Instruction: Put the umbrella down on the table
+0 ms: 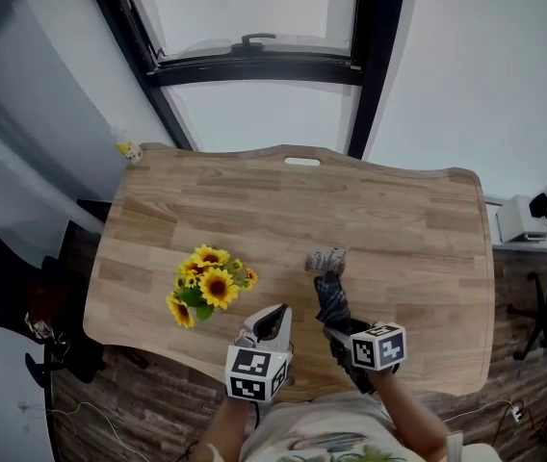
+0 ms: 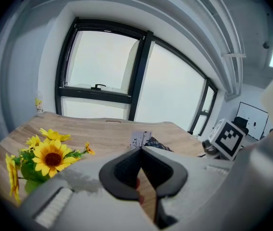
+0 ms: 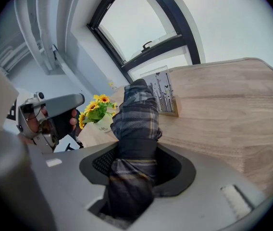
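A folded dark plaid umbrella (image 1: 331,301) (image 3: 136,114) sticks out forward from my right gripper (image 1: 336,330) (image 3: 136,165), whose jaws are shut on its lower part. It hangs slanted just above the near part of the wooden table (image 1: 399,219), its tip towards a small printed card (image 1: 326,259) (image 3: 161,93). Whether the tip touches the wood is hidden. My left gripper (image 1: 272,323) (image 2: 141,150) hovers to its left with its tips together and nothing between them. The umbrella (image 2: 156,144) also shows past the left jaws.
A bunch of yellow sunflowers (image 1: 211,285) (image 2: 50,158) stands in a white pot at the left of the table, close to my left gripper. A small yellow figure (image 1: 129,149) sits at the far left corner. Windows rise behind the table's far edge.
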{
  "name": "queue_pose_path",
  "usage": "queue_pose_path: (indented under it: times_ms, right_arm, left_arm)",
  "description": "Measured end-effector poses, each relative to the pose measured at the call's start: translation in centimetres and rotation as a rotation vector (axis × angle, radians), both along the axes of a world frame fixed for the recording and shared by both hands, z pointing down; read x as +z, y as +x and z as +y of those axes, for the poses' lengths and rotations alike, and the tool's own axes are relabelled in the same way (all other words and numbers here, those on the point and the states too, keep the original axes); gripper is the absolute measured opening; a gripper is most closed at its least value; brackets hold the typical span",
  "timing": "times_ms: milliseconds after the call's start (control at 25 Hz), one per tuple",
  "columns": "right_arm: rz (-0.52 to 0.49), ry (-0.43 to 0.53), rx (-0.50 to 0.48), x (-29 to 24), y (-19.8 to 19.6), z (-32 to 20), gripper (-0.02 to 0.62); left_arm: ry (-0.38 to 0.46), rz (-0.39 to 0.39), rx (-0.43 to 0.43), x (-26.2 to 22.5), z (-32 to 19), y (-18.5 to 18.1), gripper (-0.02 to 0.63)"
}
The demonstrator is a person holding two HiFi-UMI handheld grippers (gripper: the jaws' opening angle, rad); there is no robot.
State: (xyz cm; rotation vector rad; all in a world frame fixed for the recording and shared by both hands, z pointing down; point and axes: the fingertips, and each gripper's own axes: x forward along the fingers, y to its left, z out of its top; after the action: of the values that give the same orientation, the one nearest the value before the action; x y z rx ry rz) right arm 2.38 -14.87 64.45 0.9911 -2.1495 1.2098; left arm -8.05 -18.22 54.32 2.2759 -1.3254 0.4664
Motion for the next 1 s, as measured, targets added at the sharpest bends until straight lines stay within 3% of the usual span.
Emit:
queue_pose_path:
  times_ms: [1000]
  right_arm:
    - [0.069, -0.07, -0.041, 4.0, 0.7, 0.8, 0.207]
  left_arm:
    - [-0.066, -0.01, 0.002, 2.6, 0.5, 0.0, 0.005]
